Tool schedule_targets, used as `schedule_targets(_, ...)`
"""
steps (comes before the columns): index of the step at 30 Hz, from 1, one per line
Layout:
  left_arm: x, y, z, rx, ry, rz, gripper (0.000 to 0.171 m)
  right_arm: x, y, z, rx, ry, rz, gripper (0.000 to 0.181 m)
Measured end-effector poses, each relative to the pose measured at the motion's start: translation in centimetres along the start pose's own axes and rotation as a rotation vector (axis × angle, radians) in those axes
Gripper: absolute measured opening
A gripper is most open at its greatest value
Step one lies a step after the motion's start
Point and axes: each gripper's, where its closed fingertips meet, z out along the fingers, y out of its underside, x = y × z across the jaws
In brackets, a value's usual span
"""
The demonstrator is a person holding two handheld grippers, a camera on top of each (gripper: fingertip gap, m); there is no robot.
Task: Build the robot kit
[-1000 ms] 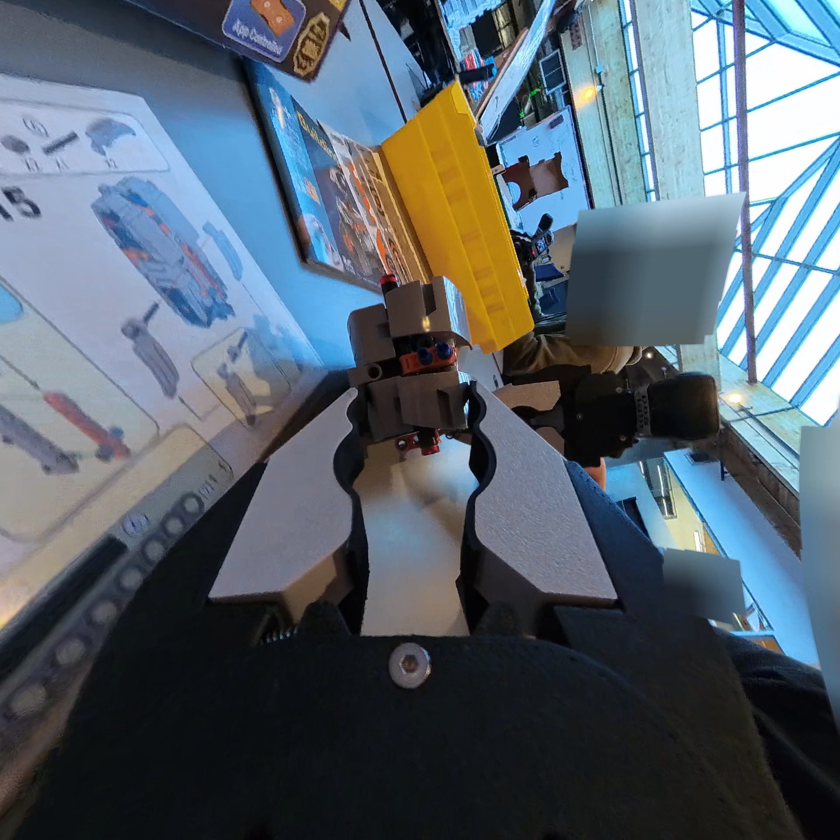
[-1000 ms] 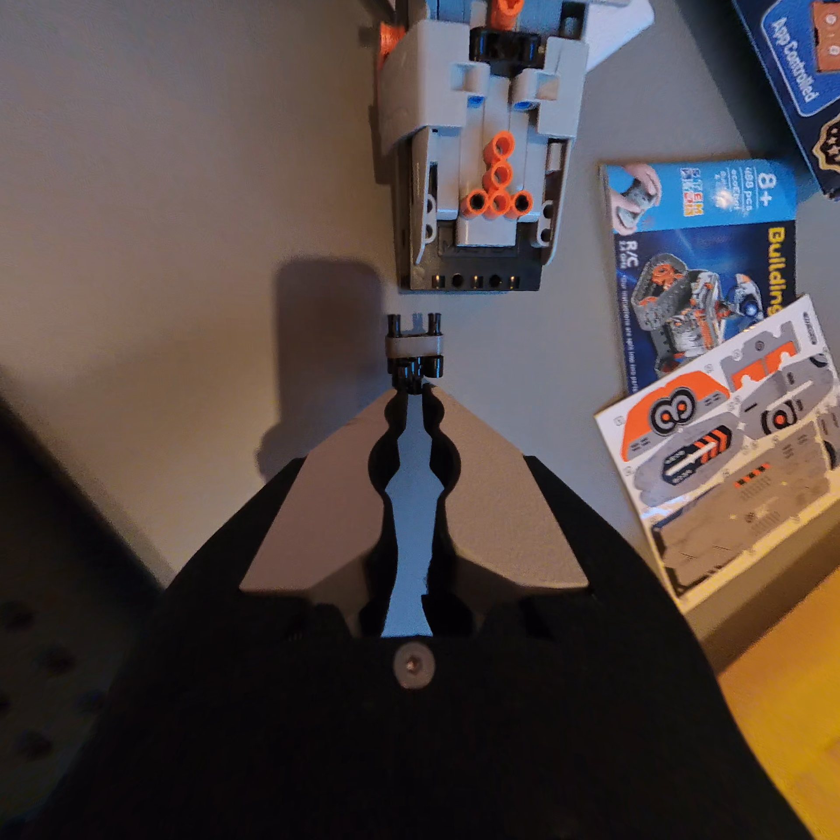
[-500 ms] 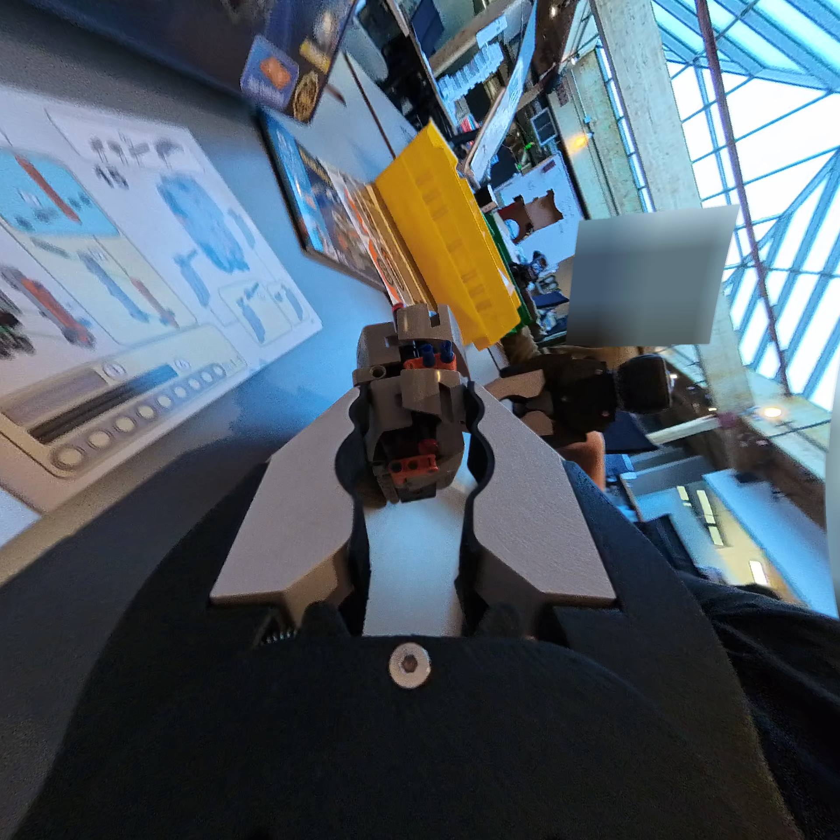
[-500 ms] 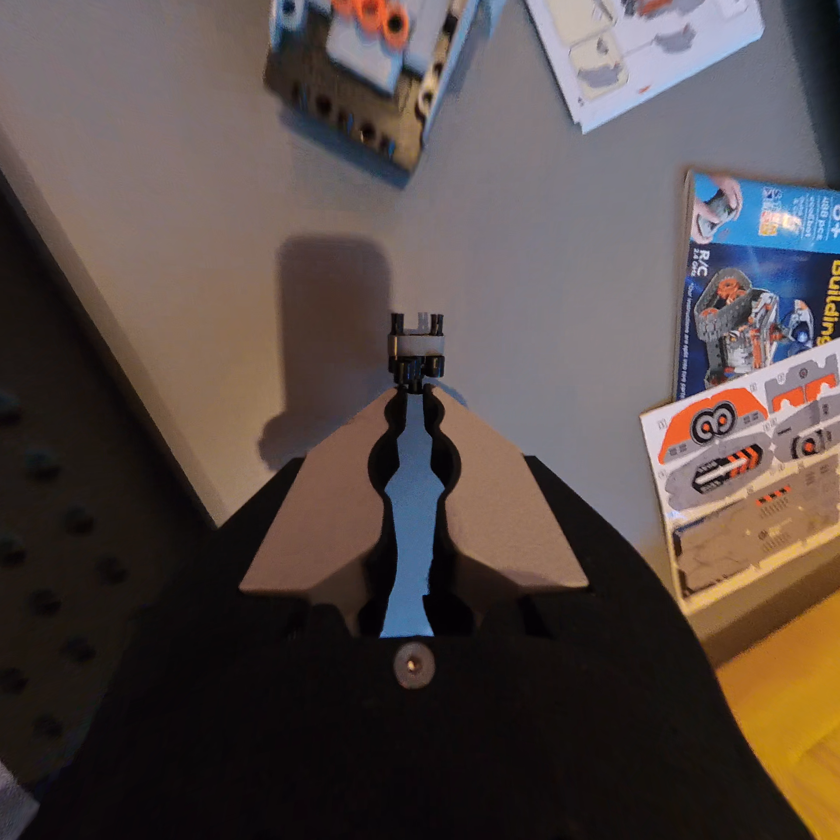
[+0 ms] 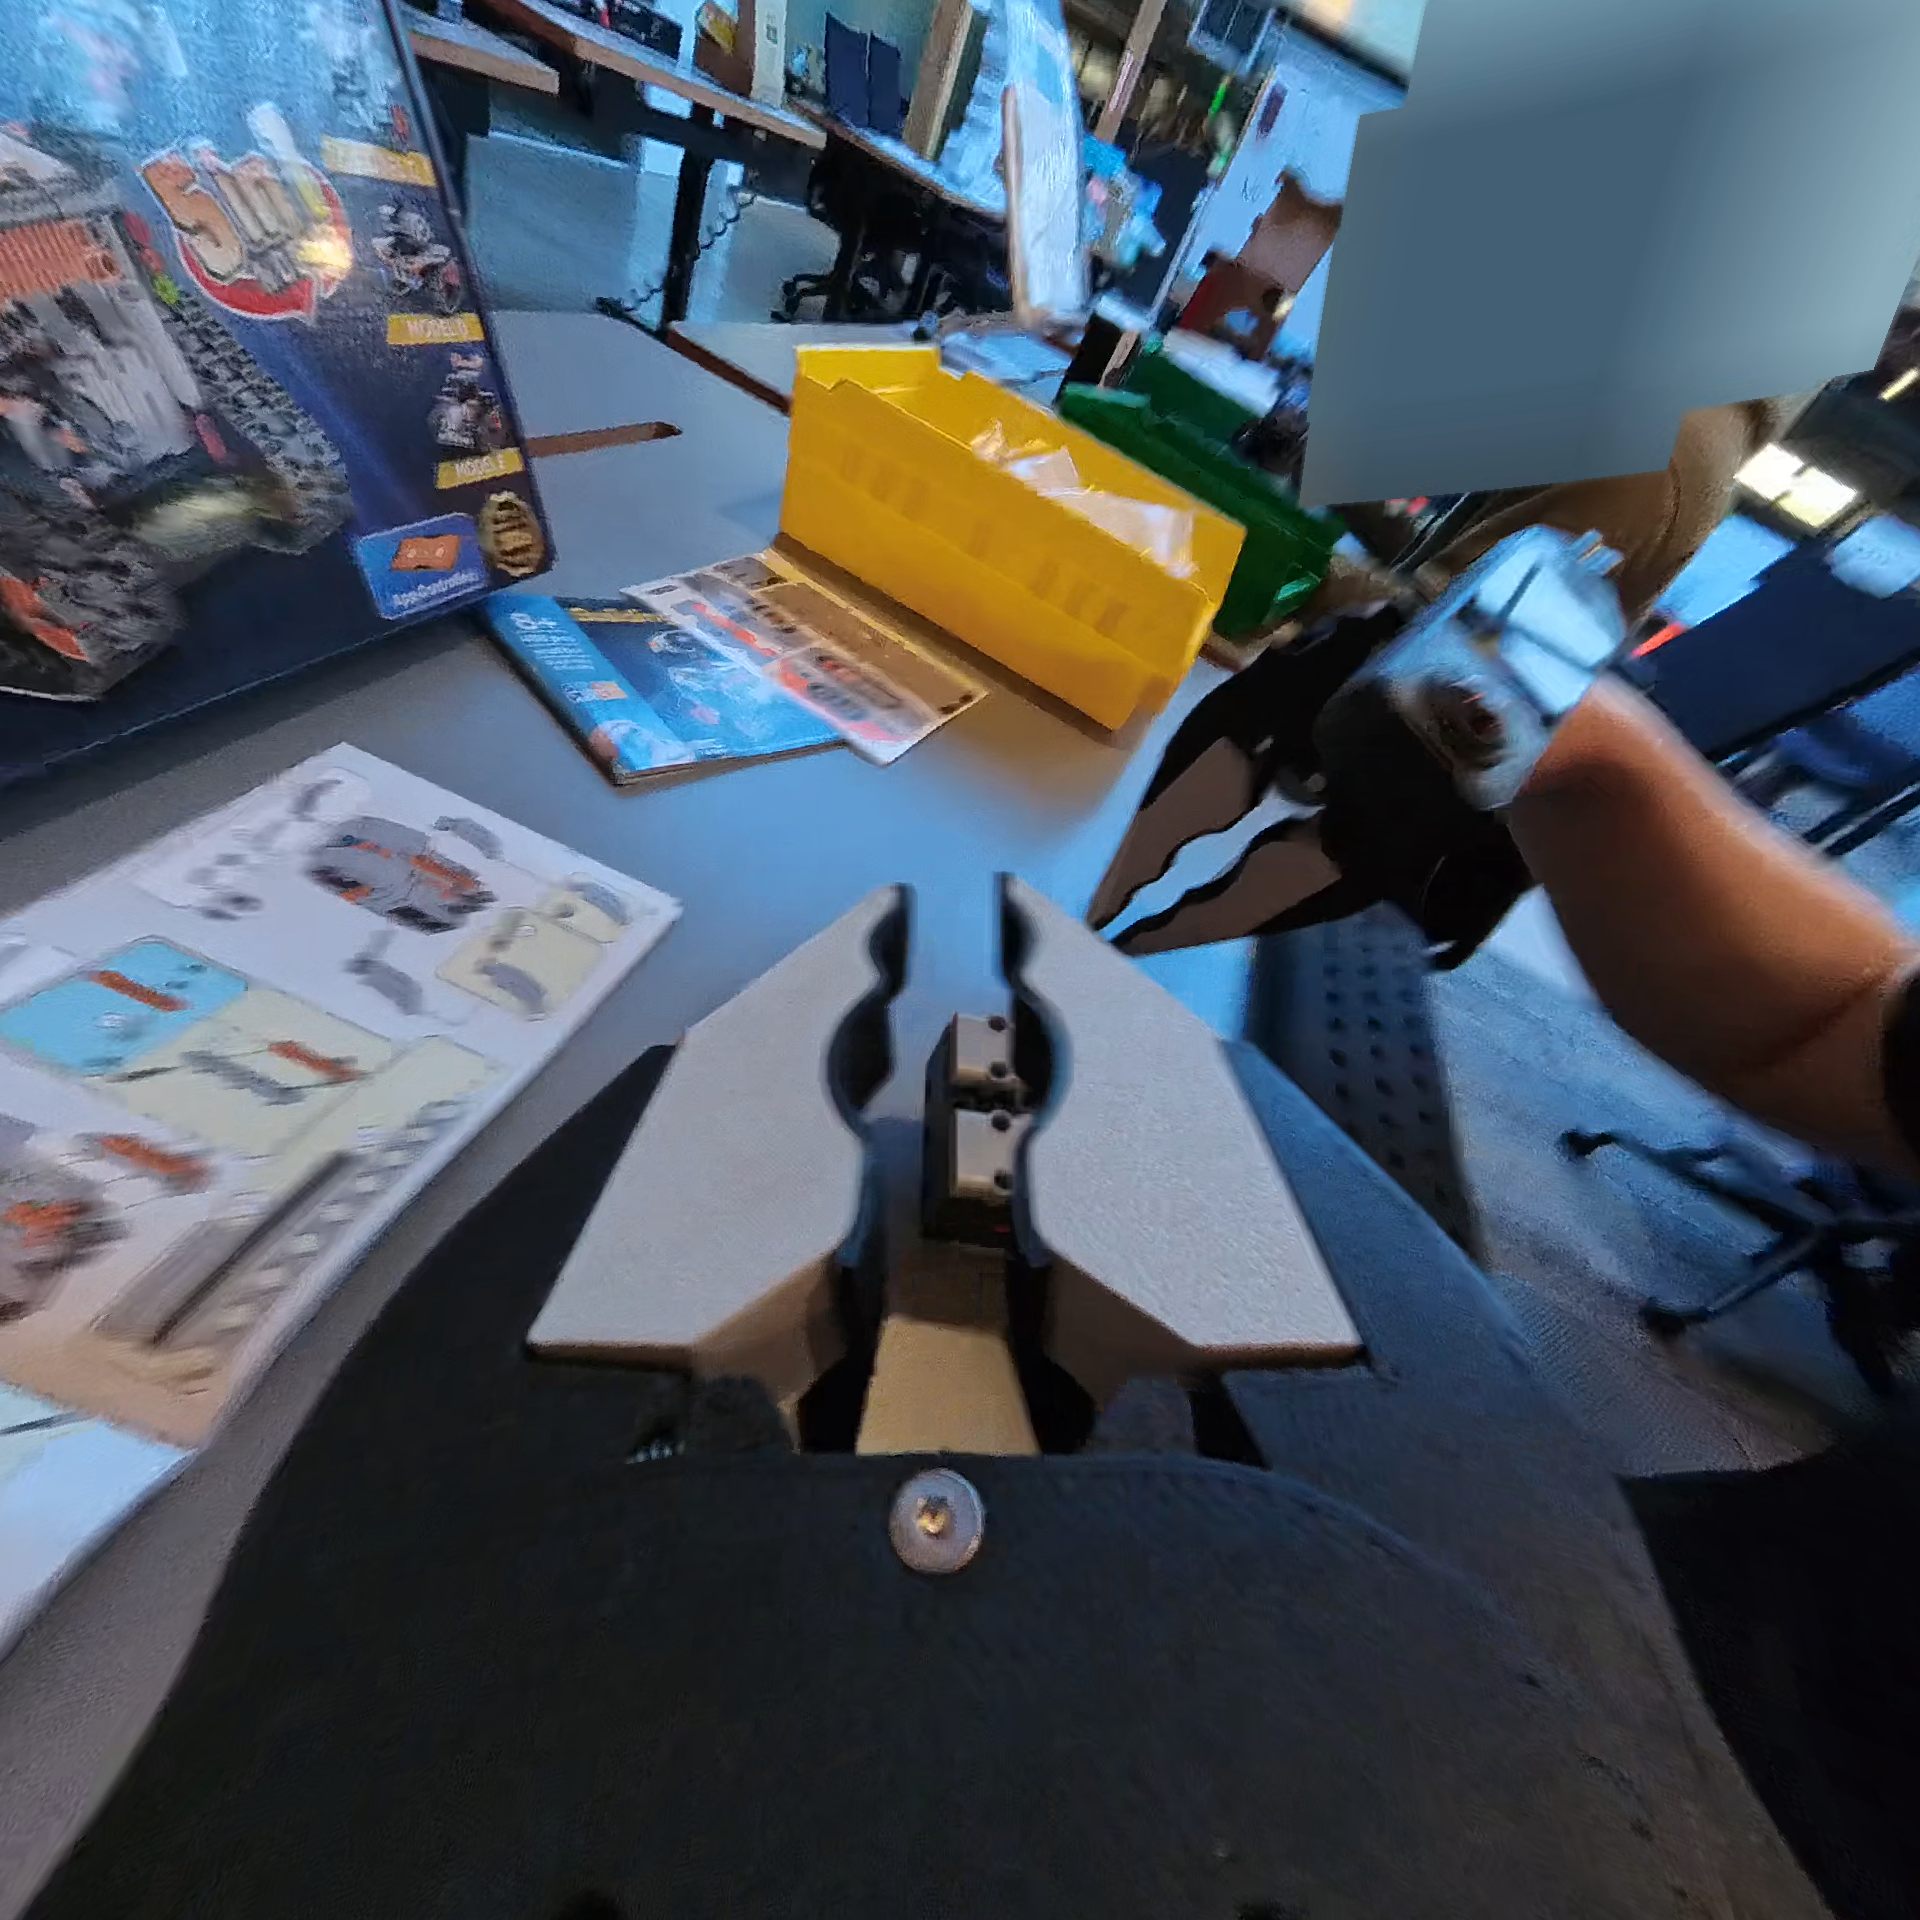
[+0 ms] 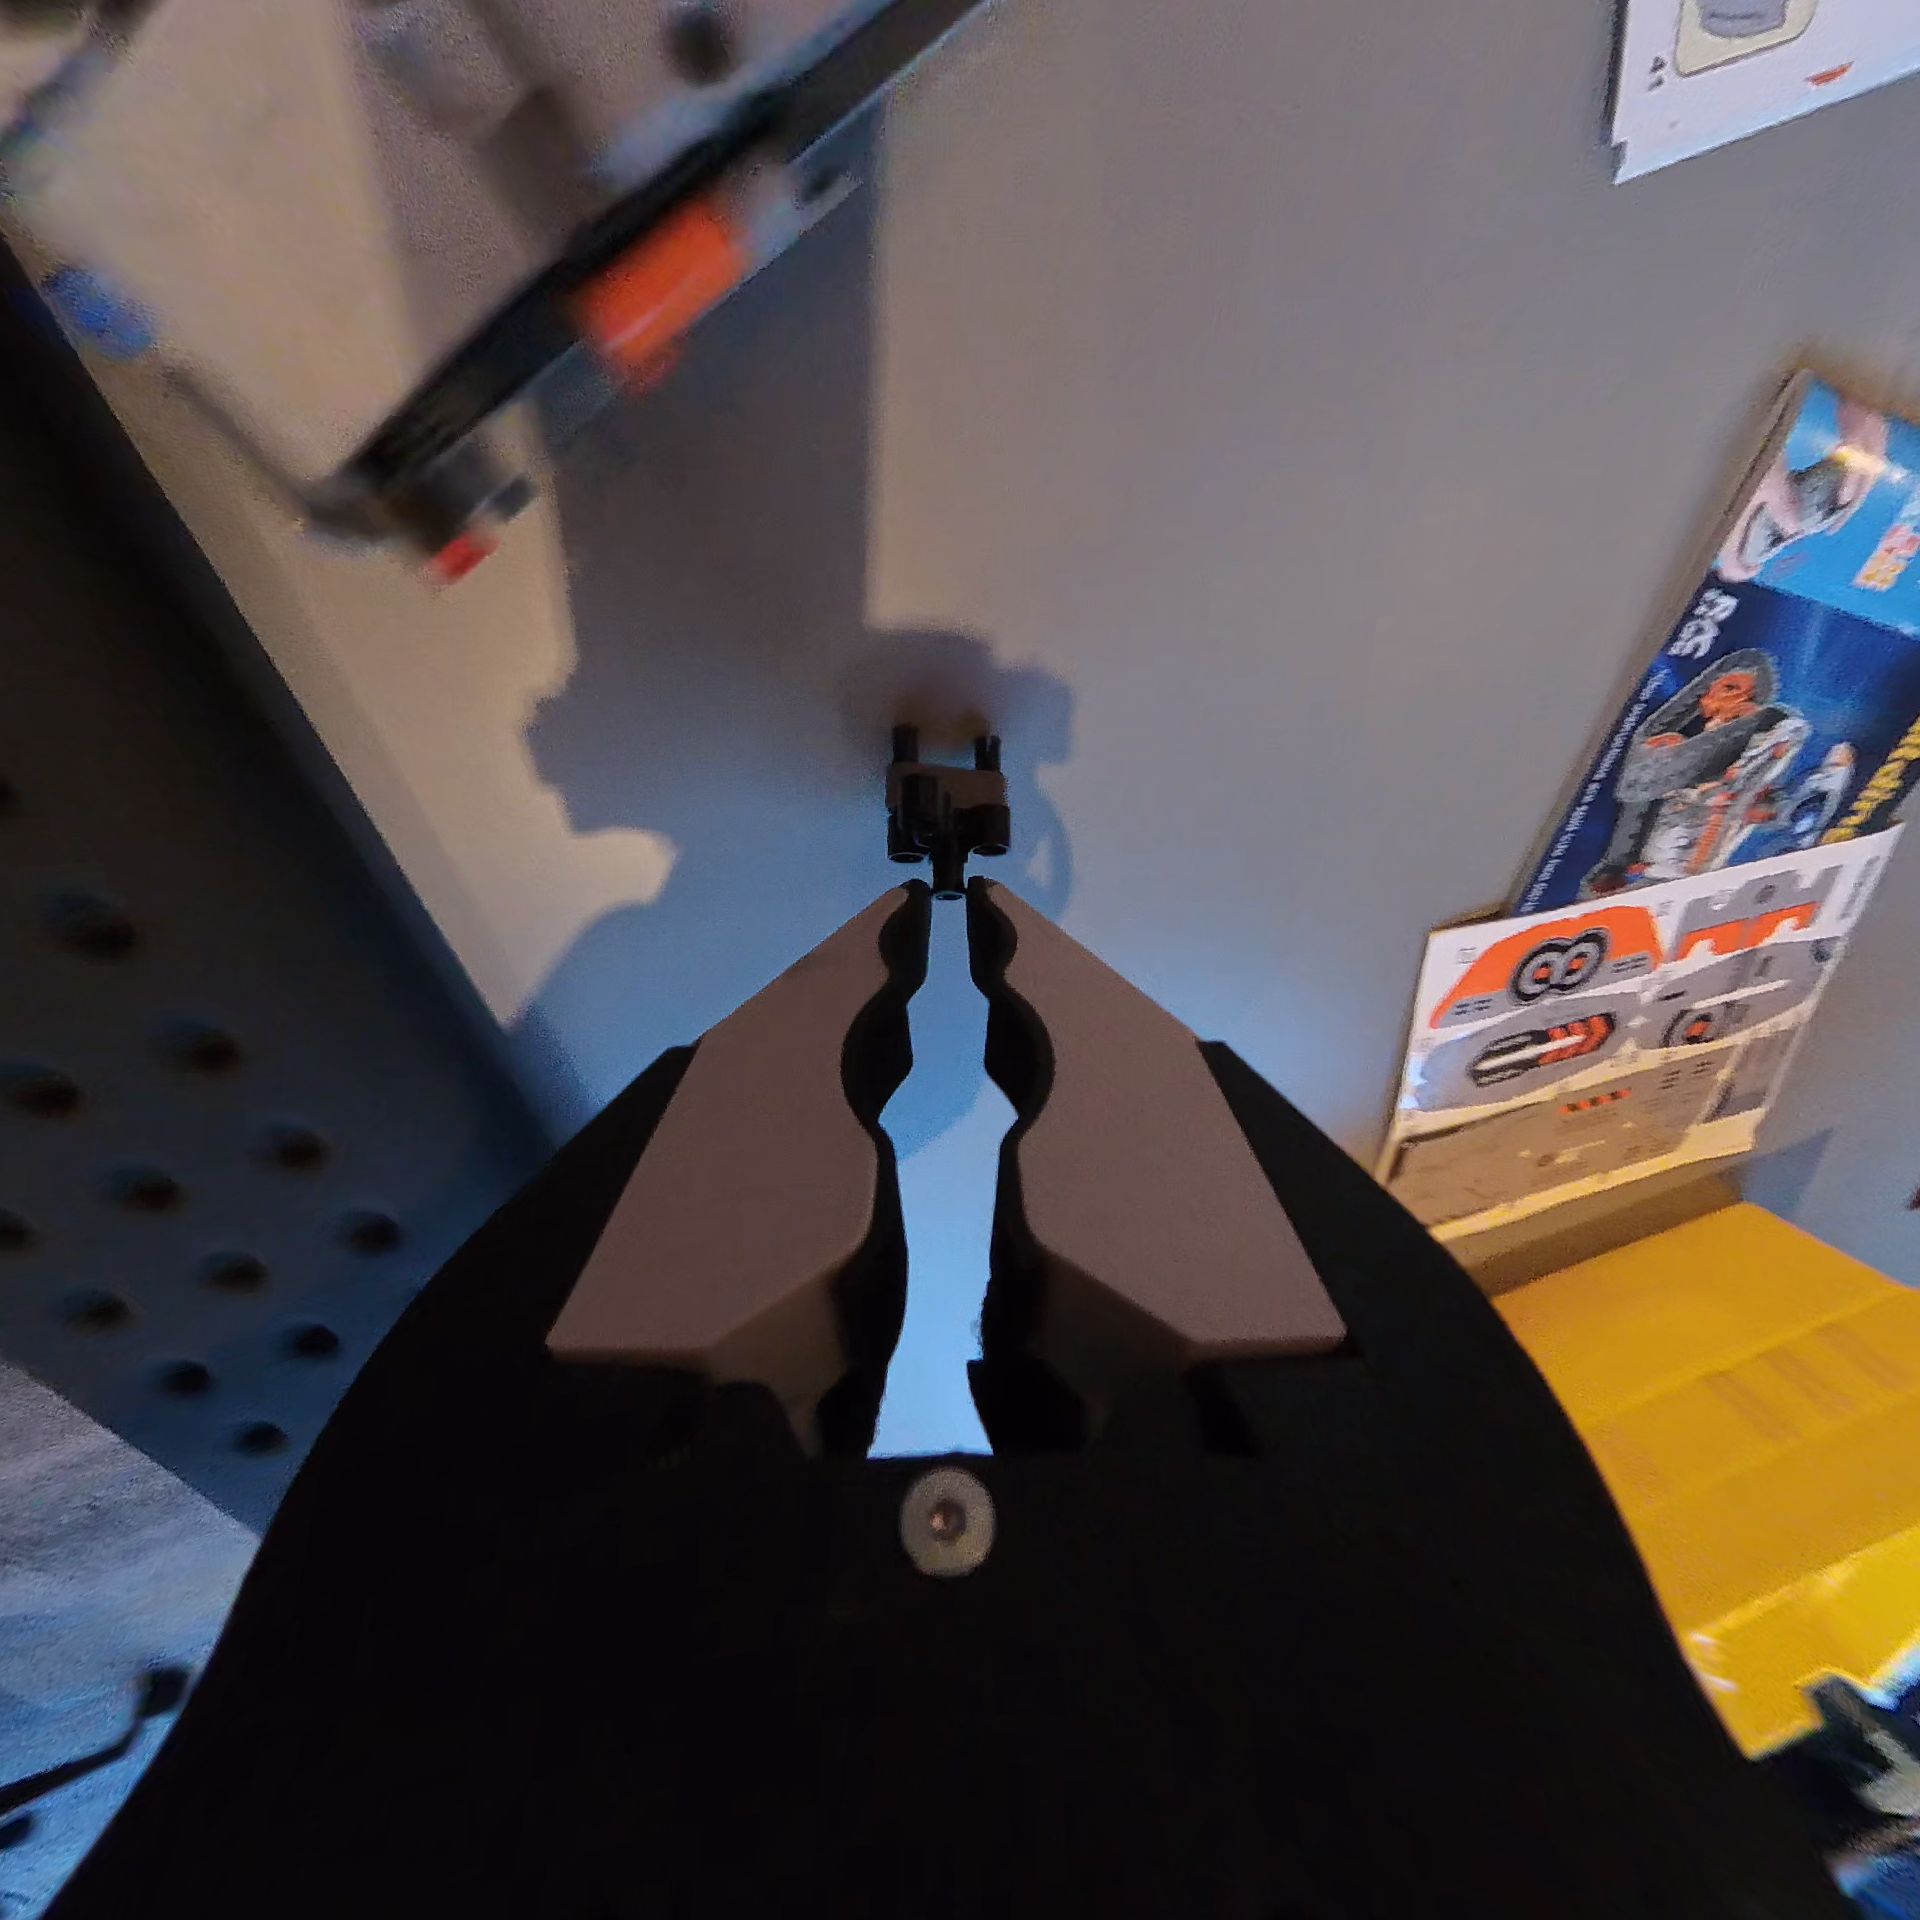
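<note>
A: Left gripper?
B: It's gripping a grey brick assembly deep between its fingers, tips slightly apart, over the grey table. Deep seating is probably steadying it.
A: Right gripper?
B: It's pinching a small black connector piece at the very tips, leaving its pins exposed, likely for plugging in. A blurred grey-and-orange block is sitting upper left.
A: Surroundings?
B: Instruction sheet, booklet, sticker sheet, yellow bin are lying nearby.

Dim, motion-blurred, wide-angle edge distortion
</note>
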Motion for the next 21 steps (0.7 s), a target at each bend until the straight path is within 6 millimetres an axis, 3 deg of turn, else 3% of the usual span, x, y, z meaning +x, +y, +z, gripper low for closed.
schedule_targets(1, 1.8, -0.2, 0.1, 0.018, 0.076, -0.045, 0.03, -0.5, -0.3, 0.1, 0.013, -0.02, 0.043, 0.005)
schedule_targets(3, 6.3, 1.2, 0.3, -0.017, 0.23, 0.01, 0.028, -1.3, -1.2, 0.3, 0.063, -0.04, 0.123, 0.005)
schedule_targets(4, 6.9, 2.6, 0.7, -0.054, 0.209, 0.102, 0.04, -1.4, -1.5, 0.4, 0.083, -0.036, 0.145, 0.005)
schedule_targets(5, 7.1, 4.0, 1.1, -0.091, 0.179, 0.212, 0.052, -1.5, -1.6, 0.5, 0.103, -0.035, 0.164, 0.005)
schedule_targets(7, 6.1, 6.5, 1.5, -0.202, 0.093, 0.409, 0.054, -1.5, -2.0, 0.5, 0.164, -0.039, 0.194, 0.005)
schedule_targets(10, 5.1, 7.9, 1.6, -0.274, 0.069, 0.448, 0.057, -0.8, -2.3, -0.7, 0.291, -0.011, 0.257, 0.005)
schedule_targets(16, 7.1, 2.3, 1.4, -0.062, 0.323, -0.098, 0.047, 0.9, -1.8, -6.2, 0.468, 0.236, 0.218, 0.004)
schedule_targets(21, 9.8, 1.4, 3.4, -0.084, 0.488, -0.289, 0.043, 0.0, -5.9, -12.9, 0.849, 0.307, 0.163, 0.004)
